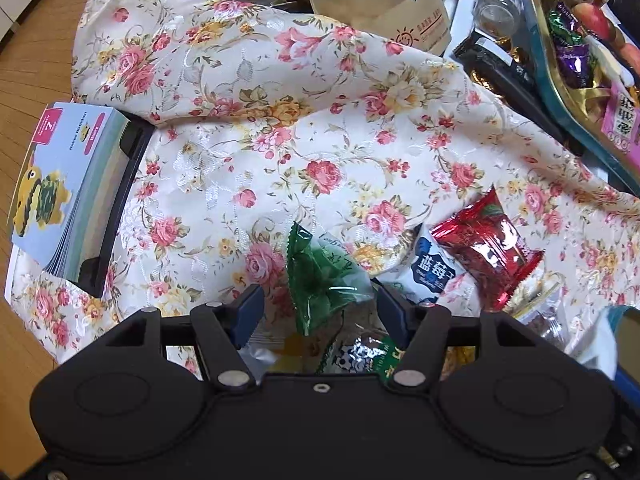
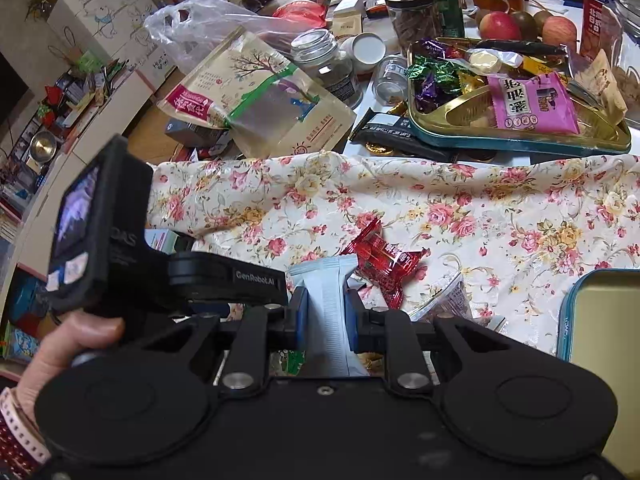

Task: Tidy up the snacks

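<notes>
"genrobot.ai" in white on the black left gripper (image 2: 260,276); "das" on the dark screen housing (image 2: 120,240) above it. "happy birthday" and a large "2" on a pink tab of the blue card booklet (image 1: 60,184). chinese "蓝莓" on the white-and-blue snack packet (image 1: 434,268). large chinese characters, upside down, on the pink packet (image 2: 528,104) in the gold tray (image 2: 520,140). white chinese characters on the red band of the tan pouch (image 2: 256,96); more on the red canister (image 2: 598,20). small print elsewhere too blurred to read.

From the left wrist we look steeply down, close over the floral cloth (image 1: 320,140). From the right wrist we look forward and down across the cluttered table. Both views share the red snack packet (image 1: 486,248) (image 2: 380,258) and the cloth (image 2: 480,208).
</notes>
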### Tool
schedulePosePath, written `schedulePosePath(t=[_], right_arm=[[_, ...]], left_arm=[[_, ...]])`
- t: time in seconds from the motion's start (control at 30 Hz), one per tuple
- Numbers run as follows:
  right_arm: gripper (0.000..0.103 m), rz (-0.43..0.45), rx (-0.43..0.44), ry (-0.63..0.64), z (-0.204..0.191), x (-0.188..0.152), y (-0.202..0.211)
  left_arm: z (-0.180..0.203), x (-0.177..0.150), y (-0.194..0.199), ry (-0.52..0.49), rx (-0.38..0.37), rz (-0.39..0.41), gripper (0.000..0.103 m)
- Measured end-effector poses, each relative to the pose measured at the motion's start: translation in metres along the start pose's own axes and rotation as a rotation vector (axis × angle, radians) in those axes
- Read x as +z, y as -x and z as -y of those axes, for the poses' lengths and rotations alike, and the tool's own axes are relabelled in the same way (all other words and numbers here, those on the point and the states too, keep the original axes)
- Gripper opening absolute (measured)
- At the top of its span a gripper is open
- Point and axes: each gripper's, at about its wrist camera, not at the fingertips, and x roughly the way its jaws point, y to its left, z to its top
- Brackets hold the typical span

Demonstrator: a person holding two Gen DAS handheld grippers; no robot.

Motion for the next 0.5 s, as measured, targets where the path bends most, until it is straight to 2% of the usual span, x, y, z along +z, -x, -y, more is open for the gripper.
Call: schedulePosePath(t=[0.2, 0.5], right_arm=[[0.021, 0.021, 0.003, -0.022, 0.002, 0.005, 0.004], [0.021, 0.026, -0.013, -0.020, 0.002, 0.006, 0.002]], left_arm=[[0.011, 0.000, -0.010, -0.051, 0.005, -0.010, 0.065], [0.018, 0.008, -0.031, -0.037, 0.068, -0.023, 0.065]])
